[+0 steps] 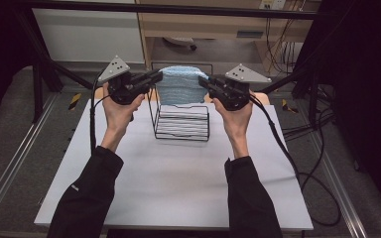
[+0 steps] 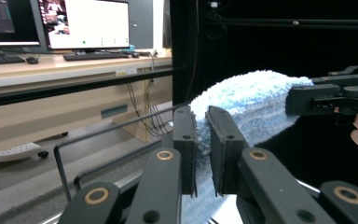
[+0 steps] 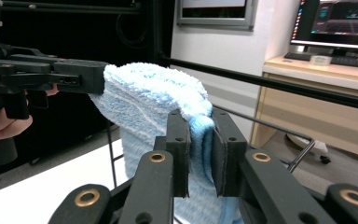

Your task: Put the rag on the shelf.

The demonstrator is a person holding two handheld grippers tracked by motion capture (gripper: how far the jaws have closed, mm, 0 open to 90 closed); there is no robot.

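A light blue towel (image 1: 181, 84) hangs stretched between my two grippers, above the back of a black wire rack (image 1: 182, 121) on the white table (image 1: 178, 173). My left gripper (image 1: 156, 78) is shut on the towel's left edge; in the left gripper view the terry cloth (image 2: 247, 100) is pinched between the jaws (image 2: 201, 140). My right gripper (image 1: 204, 82) is shut on the right edge, where the folded towel (image 3: 149, 100) sits squeezed between its jaws (image 3: 200, 144). Each gripper view also shows the other gripper farther off, holding the far edge.
The wire rack stands at the table's back middle with a tall rear bar (image 2: 58, 163). A black frame bar (image 1: 178, 9) runs across the back. Beyond it are a desk with monitors (image 2: 88, 23) and a keyboard. Cables (image 1: 297, 163) trail off the table's right side.
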